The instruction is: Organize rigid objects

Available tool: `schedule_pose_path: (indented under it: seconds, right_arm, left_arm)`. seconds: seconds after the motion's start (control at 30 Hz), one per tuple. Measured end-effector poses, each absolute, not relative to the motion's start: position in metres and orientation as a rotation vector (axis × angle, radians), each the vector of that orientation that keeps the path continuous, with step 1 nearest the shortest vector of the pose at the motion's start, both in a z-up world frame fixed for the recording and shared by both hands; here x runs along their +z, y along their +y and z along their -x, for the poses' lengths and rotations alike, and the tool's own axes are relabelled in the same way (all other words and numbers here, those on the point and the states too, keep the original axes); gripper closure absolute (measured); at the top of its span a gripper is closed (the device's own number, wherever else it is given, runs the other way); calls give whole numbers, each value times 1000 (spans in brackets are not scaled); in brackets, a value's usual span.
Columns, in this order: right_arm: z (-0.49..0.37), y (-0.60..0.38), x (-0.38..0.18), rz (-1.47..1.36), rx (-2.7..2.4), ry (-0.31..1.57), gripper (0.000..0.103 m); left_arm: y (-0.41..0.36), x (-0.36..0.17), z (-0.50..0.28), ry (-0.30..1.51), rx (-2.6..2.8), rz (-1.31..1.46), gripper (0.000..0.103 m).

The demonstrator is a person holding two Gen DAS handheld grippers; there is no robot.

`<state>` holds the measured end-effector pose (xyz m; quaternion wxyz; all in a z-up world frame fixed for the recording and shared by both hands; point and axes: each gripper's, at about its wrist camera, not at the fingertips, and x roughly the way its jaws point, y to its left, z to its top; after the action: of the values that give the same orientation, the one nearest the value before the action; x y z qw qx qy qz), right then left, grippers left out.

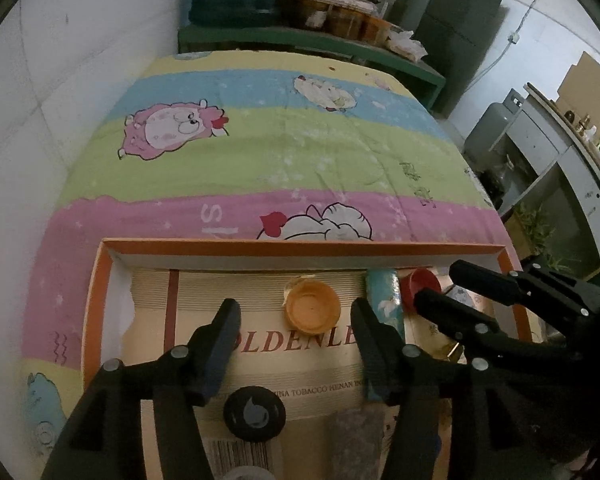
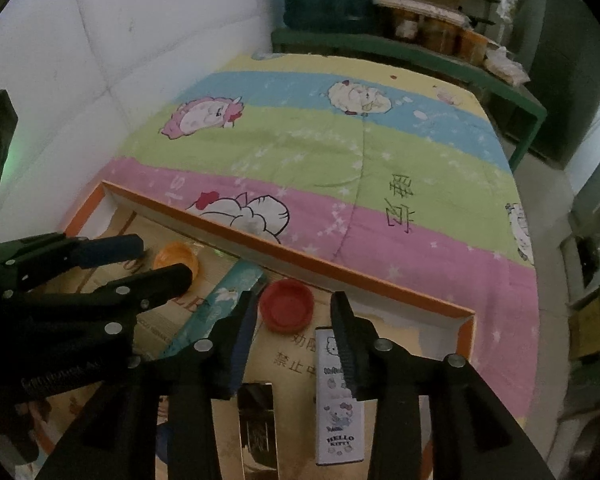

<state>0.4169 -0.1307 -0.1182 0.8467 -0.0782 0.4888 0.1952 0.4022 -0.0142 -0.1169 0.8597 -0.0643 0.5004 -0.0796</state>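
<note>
Jaws of both grippers are standing open, gripping nothing; the right gripper (image 2: 294,320) is hovering over the red cap (image 2: 286,306) near the tray's (image 2: 364,280) far edge, and should be straddling it squarely before closing, while the left gripper (image 1: 294,316) is waiting by the orange cap (image 1: 312,306).

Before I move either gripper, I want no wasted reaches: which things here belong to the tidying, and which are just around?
Job:
orange lid
red lid
teal tube
Hello Kitty box
black round cap
orange-rimmed tray

Lying about:
striped cartoon bedspread
green shelf
gas cylinder
</note>
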Motion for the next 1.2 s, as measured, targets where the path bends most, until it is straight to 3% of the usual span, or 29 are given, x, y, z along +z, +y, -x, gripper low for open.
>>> schedule_pose_path:
  seconds: [0.43,0.57,1.2]
  right_arm:
    - [-392,-142,-97,149,354,979,44]
    - [-378,-144,-90,149,333,952,31]
    - [-288,-148,-50,49,239,809,27]
  left_arm:
    - [-11,-98,-383,991,-160,117,36]
    - [-9,-90,-371,958,-143,117,35]
    - [13,-66,-284,846,-115,89,34]
